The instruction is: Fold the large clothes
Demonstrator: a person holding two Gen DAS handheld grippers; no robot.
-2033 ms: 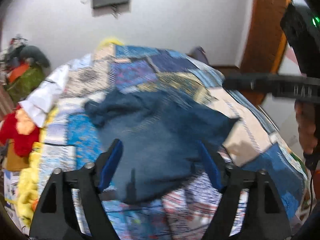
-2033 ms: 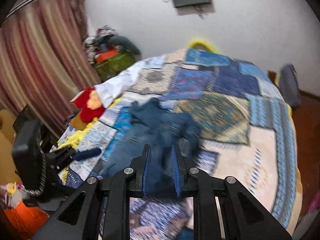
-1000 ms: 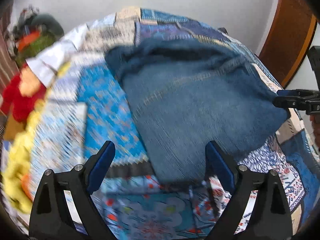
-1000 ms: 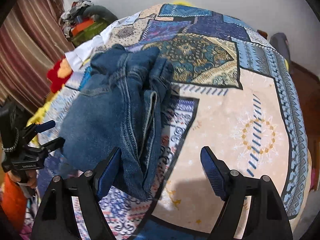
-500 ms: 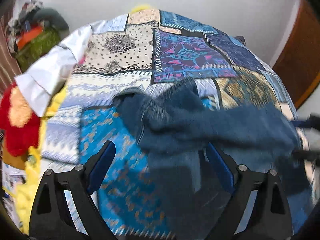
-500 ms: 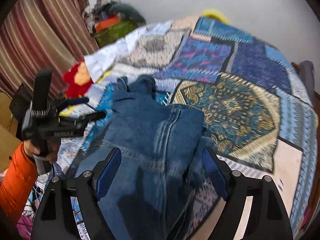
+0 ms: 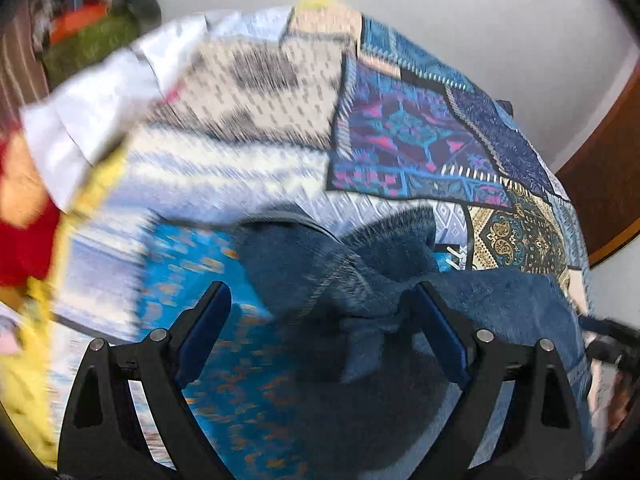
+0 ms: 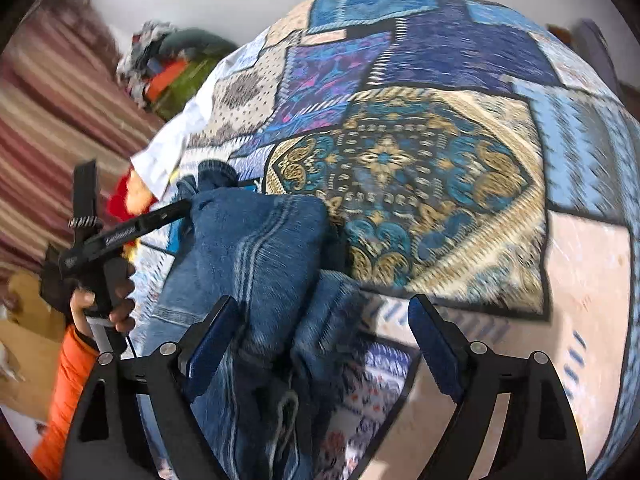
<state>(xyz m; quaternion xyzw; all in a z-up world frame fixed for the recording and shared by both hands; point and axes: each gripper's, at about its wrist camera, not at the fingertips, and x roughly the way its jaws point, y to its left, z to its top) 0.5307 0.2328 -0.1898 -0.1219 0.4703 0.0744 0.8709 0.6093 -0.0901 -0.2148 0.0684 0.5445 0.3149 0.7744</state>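
A pair of blue jeans (image 7: 360, 280) lies bunched on the patchwork bedspread (image 7: 400, 136). My left gripper (image 7: 320, 332) is open, its blue-padded fingers wide apart, above the crumpled near part of the jeans. In the right wrist view the jeans (image 8: 256, 248) lie folded over at lower left. My right gripper (image 8: 320, 336) is open and holds nothing, with the jeans' right edge between its fingers. The left gripper (image 8: 176, 208) shows there at the jeans' far left edge, held by a hand in an orange sleeve.
A white cloth (image 7: 92, 92) and a red and yellow soft toy (image 7: 24, 208) lie at the bed's left edge. A pile of clothes (image 8: 176, 64) sits by the striped curtain (image 8: 48, 120). A brown door frame (image 7: 600, 184) stands at right.
Two seconds ago my right gripper was shut; since then it has opened. Both grippers have swung over the jeans, which went from spread flat to bunched and folded over.
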